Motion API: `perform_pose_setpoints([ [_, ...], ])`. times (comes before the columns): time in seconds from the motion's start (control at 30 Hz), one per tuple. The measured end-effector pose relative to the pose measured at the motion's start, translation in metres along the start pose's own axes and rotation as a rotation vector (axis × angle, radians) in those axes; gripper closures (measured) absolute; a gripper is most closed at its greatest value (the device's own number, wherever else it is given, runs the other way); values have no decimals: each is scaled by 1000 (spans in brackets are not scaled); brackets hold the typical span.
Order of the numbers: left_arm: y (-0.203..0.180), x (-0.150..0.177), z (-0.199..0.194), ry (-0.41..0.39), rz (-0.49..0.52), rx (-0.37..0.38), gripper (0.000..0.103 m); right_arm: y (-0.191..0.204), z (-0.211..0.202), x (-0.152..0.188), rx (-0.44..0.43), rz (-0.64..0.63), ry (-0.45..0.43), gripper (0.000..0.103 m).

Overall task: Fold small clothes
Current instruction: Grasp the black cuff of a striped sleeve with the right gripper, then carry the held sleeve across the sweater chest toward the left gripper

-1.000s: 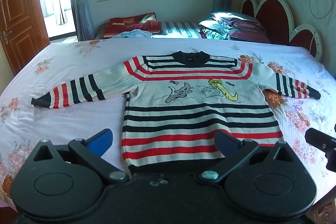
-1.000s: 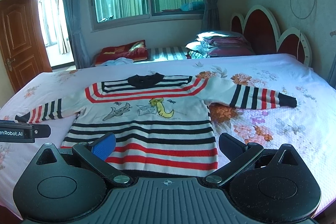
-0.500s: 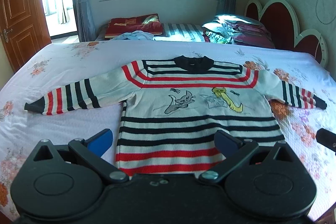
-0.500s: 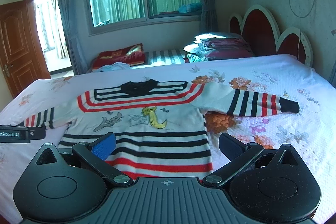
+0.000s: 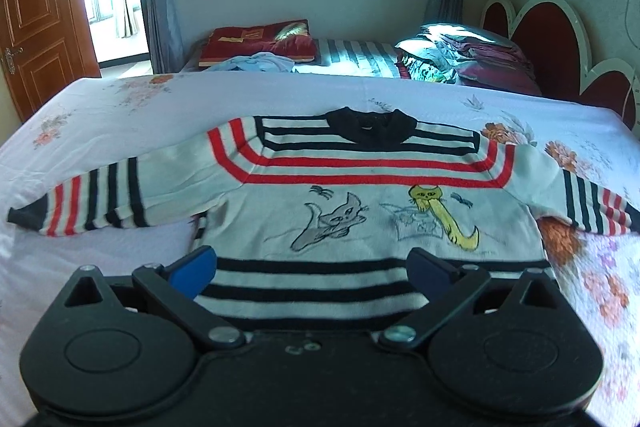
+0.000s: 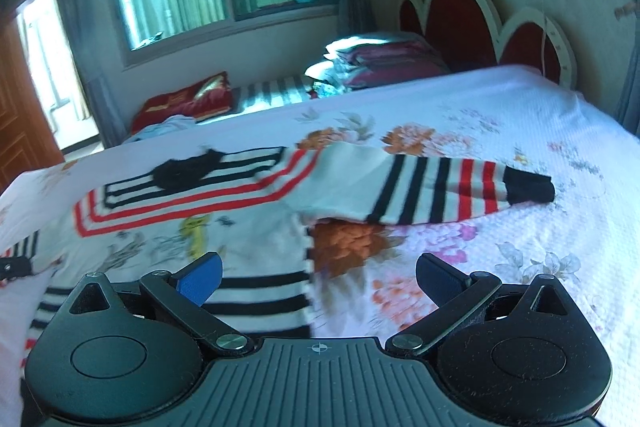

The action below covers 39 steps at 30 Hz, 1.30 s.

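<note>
Floral bed (image 5: 120, 115), flat striped sweater (image 5: 360, 195)

I see a white knitted sweater (image 5: 360, 211) banded in red and black stripes, black at collar and cuffs, lying on a pale floral-printed bedspread (image 5: 120, 115).

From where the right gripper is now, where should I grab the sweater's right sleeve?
Take the black cuff at the sleeve's free end, coming from the right. It lies flat, stretched outward on the bedspread, with bare cloth around it. The right gripper is open.
</note>
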<state>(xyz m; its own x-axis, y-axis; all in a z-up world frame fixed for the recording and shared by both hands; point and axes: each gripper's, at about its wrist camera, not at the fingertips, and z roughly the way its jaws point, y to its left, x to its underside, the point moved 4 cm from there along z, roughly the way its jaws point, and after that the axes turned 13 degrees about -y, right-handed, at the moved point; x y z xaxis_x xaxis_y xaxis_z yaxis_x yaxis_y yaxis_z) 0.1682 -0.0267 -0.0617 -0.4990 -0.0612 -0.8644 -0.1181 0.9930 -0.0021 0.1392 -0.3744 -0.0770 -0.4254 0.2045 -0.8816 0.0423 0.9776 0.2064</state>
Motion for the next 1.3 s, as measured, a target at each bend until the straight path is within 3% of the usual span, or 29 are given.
perform_pose_setpoints([
  [0.1,-7,-1,21,1,-26,0,2,-26,24,-1,26,28,11,5],
  [0.13,-9,-1,28,3,-33,-3,2,-35,33,-1,39,34,18,18],
  [0.2,-13,-1,43,16,-35,-15,3,-55,50,-1,68,71,42,26],
  [0.4,-29,-2,83,45,-15,-32,7,-121,95,0,173,156,85,26],
  [0.53,-34,-2,103,83,-27,-23,13,-167,124,4,223,311,116,26],
  [0.7,-38,-2,118,97,-6,-46,13,-194,146,1,259,397,110,27],
  [0.8,-40,-3,126,111,-1,-52,15,-206,159,1,280,448,105,43],
  [0.9,-41,-3,133,127,7,-47,23,-215,162,-3,300,489,58,50],
  [0.97,-41,-3,139,137,-3,-36,29,-218,161,-6,312,513,35,69],
  [1.0,-41,-3,141,140,-12,-29,36,-221,164,-6,323,523,24,88],
  [1.17,-43,-7,145,142,-19,2,52,-202,151,-22,310,458,-56,92],
  [1.3,-38,-15,143,119,-26,14,56,-146,144,-54,195,319,-122,92],
])
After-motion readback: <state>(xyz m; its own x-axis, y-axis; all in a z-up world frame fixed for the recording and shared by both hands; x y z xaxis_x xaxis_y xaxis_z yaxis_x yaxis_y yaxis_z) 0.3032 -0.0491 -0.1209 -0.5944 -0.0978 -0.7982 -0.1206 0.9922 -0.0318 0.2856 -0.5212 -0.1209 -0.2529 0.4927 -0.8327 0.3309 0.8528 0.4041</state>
